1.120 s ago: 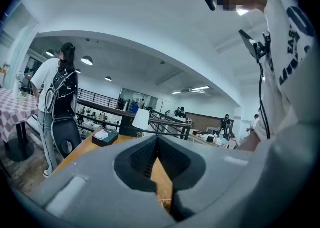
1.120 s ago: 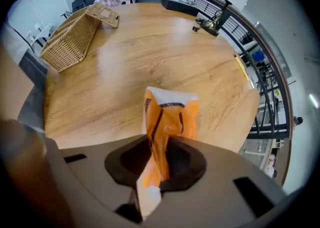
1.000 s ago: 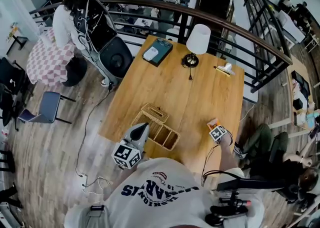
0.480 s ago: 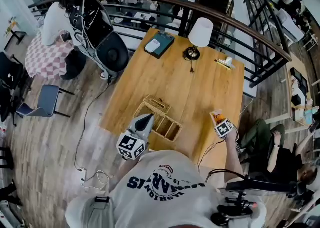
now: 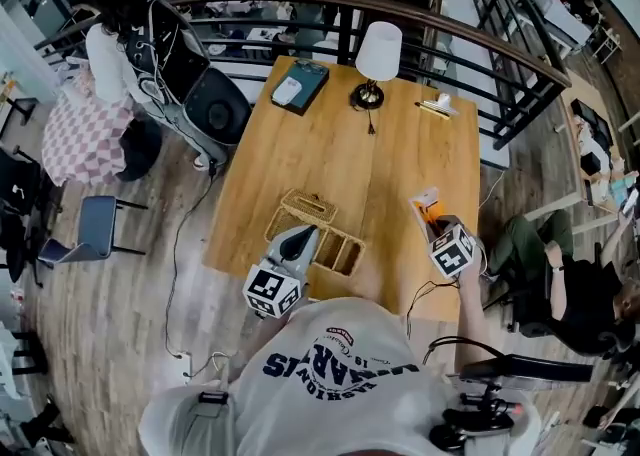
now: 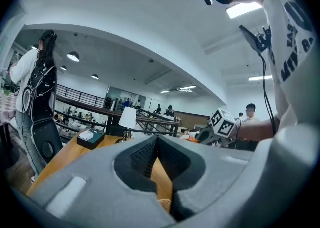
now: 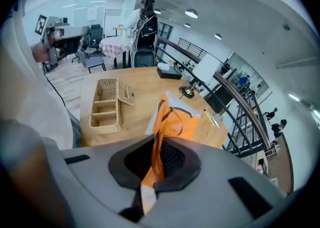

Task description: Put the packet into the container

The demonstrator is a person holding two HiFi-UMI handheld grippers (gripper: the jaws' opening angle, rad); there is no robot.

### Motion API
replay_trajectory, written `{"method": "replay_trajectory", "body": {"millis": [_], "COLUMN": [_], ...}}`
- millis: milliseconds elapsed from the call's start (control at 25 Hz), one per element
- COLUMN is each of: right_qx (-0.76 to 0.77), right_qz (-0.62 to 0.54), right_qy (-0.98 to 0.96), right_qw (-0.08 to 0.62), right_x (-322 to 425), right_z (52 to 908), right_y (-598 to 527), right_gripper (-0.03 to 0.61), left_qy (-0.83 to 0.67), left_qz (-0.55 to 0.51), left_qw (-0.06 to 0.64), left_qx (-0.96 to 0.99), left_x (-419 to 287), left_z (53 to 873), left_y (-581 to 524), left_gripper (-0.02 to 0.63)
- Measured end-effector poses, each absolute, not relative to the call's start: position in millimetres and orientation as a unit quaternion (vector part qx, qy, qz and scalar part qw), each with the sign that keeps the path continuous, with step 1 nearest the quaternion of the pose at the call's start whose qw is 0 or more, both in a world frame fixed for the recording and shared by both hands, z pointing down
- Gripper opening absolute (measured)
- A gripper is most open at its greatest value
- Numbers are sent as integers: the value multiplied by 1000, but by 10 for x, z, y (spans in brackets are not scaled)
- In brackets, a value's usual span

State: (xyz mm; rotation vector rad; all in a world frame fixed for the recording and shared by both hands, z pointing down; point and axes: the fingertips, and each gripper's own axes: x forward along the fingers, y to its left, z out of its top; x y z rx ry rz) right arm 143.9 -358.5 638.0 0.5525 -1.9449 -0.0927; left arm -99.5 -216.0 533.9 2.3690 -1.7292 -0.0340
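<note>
- The right claw (image 5: 437, 227) is held out ahead of the person's right side on a bare forearm, over the near right part of the worktop (image 5: 340, 144). Its marker cube faces up.
- In the right gripper view the right claw (image 7: 156, 161) is clamped on the packet (image 7: 172, 119). The 2 pads pinch the packet's lower edge.
- The packet (image 5: 427, 208) sticks out past this claw's tips. It is orange with white areas and a thin dark line, and its film is creased. A white corner shows behind the pads.
- The left claw (image 5: 303, 237) is kept close to the torso and points forward and slightly right. Its tips are over the near end of the container (image 5: 338, 250).
- In the left gripper view the left claw (image 6: 159, 144) has its jaws together at the tips, with nothing gripped. A strip of worktop and a bit of wicker show behind them.
- The container (image 7: 104, 107) is a wicker basket with several compartments and a flap at 1 side. It lies to the left of the right claw, well apart from the packet.
</note>
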Motion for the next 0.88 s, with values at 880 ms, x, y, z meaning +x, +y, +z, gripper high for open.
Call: {"method": "replay_trajectory", "body": {"millis": [880], "right_qx": [225], "right_qz": [-69], "right_qy": [-812], "right_qw": [535], "right_x": [1274], "right_z": [5926], "right_y": [-3492], "right_gripper": [11], "left_qy": [-586], "left_qz": [-9], "left_qw": [100], "left_qx": [804], "left_x": [-1091], "left_z": [5280], "left_y": [-2160], "left_gripper": [4]}}
